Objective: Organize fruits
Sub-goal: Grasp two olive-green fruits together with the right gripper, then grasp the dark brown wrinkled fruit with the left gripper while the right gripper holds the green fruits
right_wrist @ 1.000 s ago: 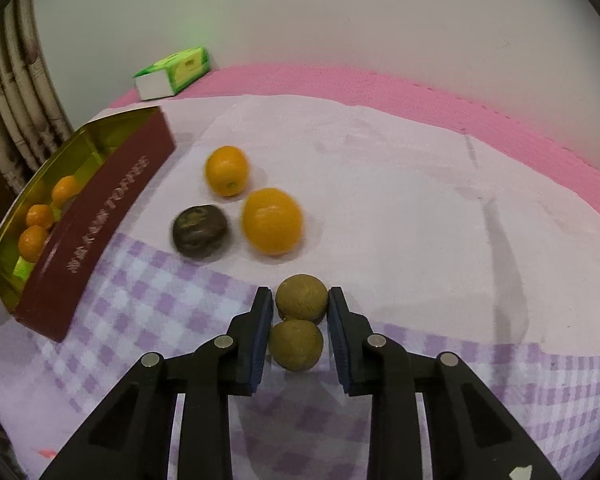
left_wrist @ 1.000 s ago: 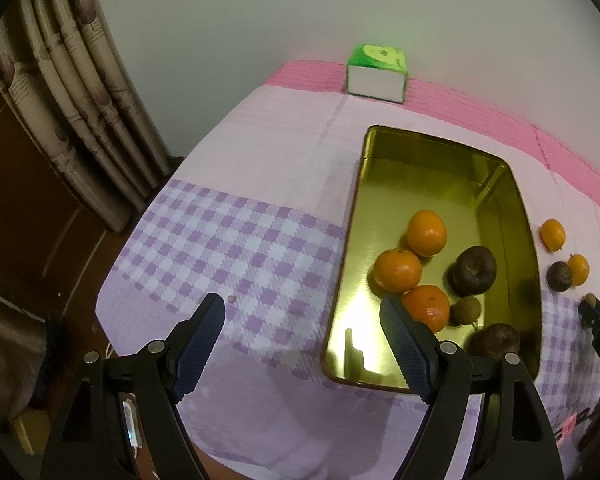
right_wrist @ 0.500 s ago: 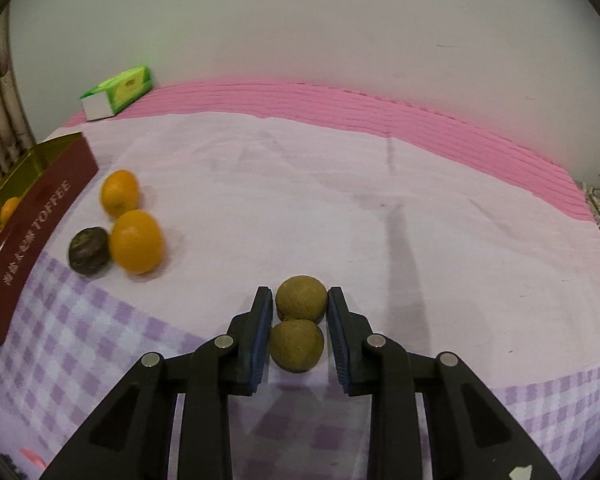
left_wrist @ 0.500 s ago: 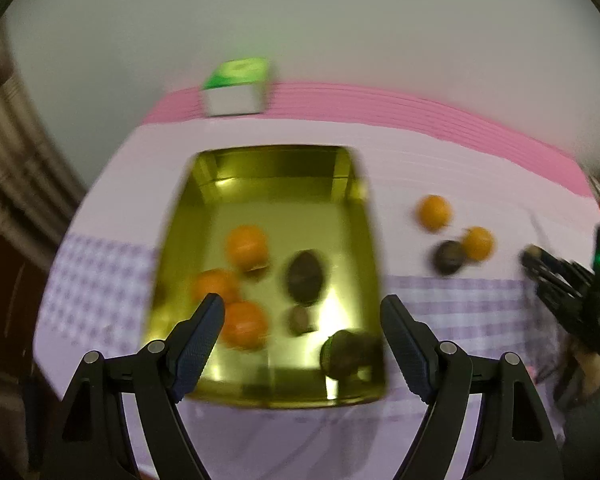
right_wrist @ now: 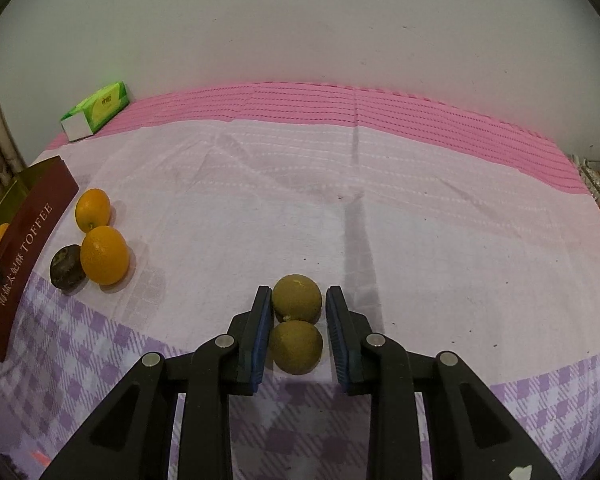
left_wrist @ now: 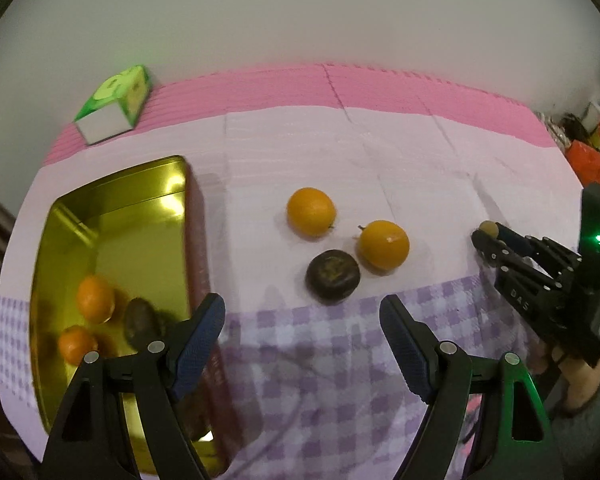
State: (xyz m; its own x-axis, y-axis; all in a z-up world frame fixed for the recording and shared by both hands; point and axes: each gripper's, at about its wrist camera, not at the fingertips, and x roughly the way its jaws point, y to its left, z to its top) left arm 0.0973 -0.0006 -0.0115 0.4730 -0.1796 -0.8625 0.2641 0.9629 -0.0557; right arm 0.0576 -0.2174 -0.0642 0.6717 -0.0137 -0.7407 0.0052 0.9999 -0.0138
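Gold-coloured metal tin (left_wrist: pixel 112 216) with the maroon TOFFEE side has slid way over to the left of the left wrist view compared to a second ago, so now the two loose oranges (left_wrist: pixel 311 212) and the dark wrinkly round fruit (left_wrist: pixel 332 276) sit ahead of the left gripper (left_wrist: pixel 302 338), whose fingers are spread wide with nothing between them. The right gripper (right_wrist: pixel 296 330) hasn't budged: its blue-padded fingers (right_wrist: pixel 260 332) are pinched in around two small brownish-green round fruits (right_wrist: pixel 296 346) on the pink-and-lilac checked cloth over the tabletop (right_wrist: pixel 340 208). Can't tell if the pads actually touch them. Fruits inside the tin are blurry, partly hidden behind a left finger.
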